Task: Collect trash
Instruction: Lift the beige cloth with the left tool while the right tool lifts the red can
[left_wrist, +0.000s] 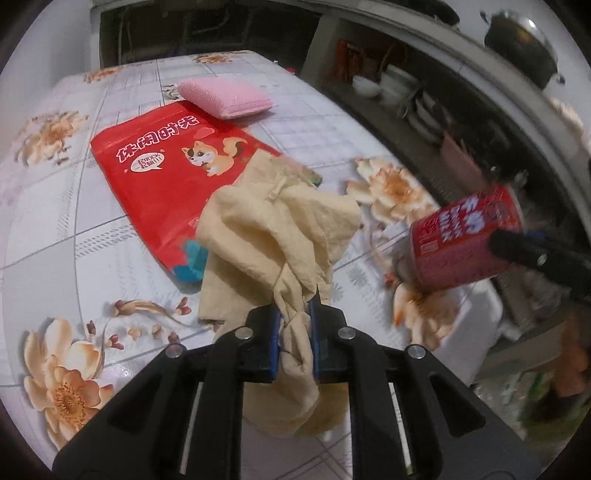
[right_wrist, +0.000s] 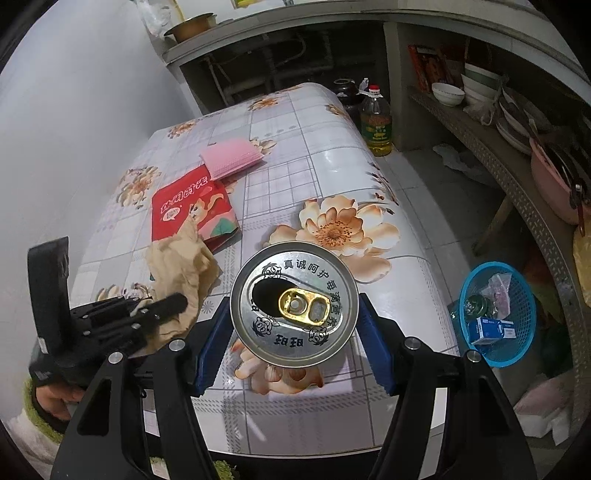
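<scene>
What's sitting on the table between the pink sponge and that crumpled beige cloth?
A flat red snack bag lies between the pink sponge and the beige cloth, touching both; the left wrist view shows it best.

The left claw (left_wrist: 294, 332) is clamped on a bunched fold of a crumpled beige cloth (left_wrist: 273, 236), which trails away over the flower-patterned counter (left_wrist: 74, 229). The cloth overlaps the near right corner of a flat red snack bag (left_wrist: 166, 166). A pink sponge (left_wrist: 225, 98) lies at the bag's far edge. At right, a red can (left_wrist: 461, 240) is held above the counter by the right claw's black finger (left_wrist: 517, 247).
</scene>
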